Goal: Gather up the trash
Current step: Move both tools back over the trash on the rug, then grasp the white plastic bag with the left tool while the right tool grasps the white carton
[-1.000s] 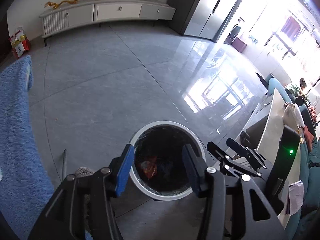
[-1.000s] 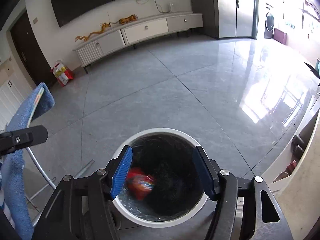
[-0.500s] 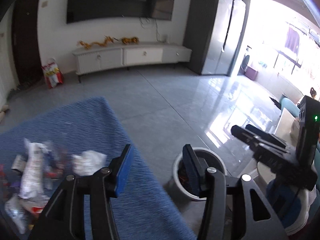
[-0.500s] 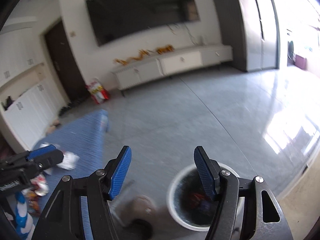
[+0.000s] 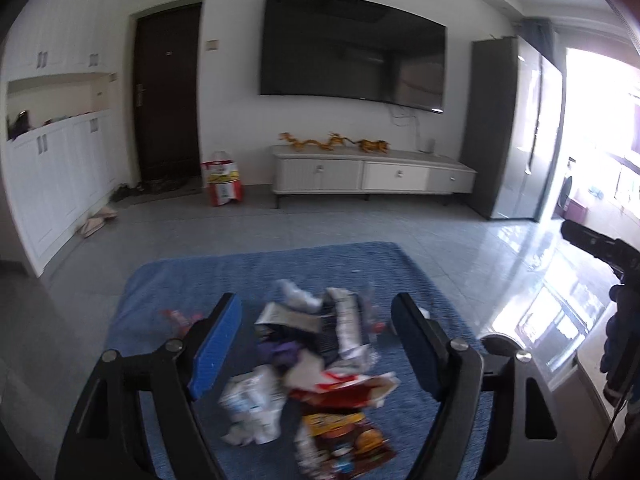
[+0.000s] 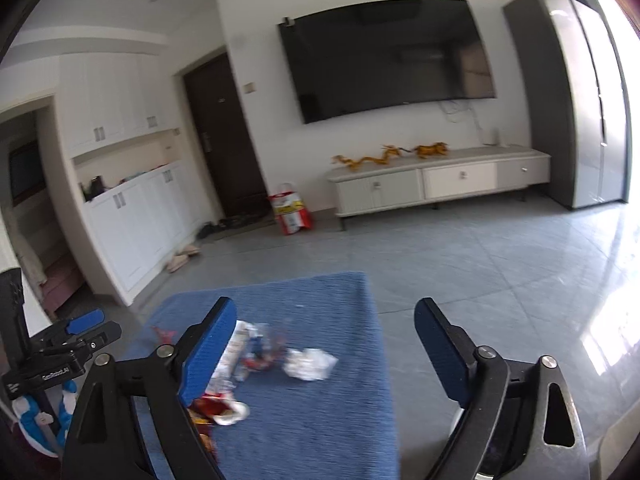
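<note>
Both hand-held grippers, left [image 5: 316, 344] and right [image 6: 326, 350], empty, jaws just opened wide, above the trash [image 5: 316, 364] on the blue desk [image 6: 320, 420].

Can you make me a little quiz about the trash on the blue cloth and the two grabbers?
1. True or false: the left gripper holds a wrapper.
2. What does the trash lie on?
A. bare floor
B. blue cloth
C. TV cabinet
3. Fill in: the crumpled white paper lies between the right gripper's ____ jaws.

Key:
1. False; its jaws have just been opening and hold nothing.
2. B
3. open
</note>
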{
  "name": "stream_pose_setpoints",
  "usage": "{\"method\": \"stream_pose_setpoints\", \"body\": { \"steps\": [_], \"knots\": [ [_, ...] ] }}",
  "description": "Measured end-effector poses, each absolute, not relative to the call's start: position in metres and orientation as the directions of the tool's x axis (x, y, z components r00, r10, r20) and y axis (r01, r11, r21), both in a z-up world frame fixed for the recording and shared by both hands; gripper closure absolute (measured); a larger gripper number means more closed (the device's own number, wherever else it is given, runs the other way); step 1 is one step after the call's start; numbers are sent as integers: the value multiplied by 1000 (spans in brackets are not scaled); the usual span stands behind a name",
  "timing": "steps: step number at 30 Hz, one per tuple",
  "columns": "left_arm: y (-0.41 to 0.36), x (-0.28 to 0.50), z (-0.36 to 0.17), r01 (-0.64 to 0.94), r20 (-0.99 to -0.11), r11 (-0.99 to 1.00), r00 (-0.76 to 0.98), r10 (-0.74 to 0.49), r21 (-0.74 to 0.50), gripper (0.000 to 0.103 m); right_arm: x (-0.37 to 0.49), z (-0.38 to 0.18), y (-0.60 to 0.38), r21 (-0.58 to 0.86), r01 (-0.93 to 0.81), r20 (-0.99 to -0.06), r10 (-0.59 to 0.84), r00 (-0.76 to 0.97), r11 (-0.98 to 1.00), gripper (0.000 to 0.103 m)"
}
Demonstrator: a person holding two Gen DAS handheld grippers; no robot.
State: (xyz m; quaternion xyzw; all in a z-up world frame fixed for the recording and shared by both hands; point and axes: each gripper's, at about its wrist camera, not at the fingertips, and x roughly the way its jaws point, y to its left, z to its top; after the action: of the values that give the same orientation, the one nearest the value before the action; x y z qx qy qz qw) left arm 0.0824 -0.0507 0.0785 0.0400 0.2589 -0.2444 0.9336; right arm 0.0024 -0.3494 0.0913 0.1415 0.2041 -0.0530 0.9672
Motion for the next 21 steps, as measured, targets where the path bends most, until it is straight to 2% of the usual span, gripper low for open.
{"method": "stream_pose_setpoints", "body": {
  "steps": [6,9,13,21],
  "knots": [
    [12,91,65,418,-505,907,772,-386,-54,26,25,93,-307,262,99,-425,23,905,960,9],
    [24,98,50,410,-518,910,766,-380,-62,26,47,82,-286,252,97,-462,32,886,963,9],
    [32,117,16,411,-575,906,720,-388,-97,26,74,53,-271,249,93,-538,58,841,964,9],
    [14,150,-49,444,-685,884,598,-416,-148,26,130,-7,-236,333,42,-644,194,740,942,11]
  ]
}}
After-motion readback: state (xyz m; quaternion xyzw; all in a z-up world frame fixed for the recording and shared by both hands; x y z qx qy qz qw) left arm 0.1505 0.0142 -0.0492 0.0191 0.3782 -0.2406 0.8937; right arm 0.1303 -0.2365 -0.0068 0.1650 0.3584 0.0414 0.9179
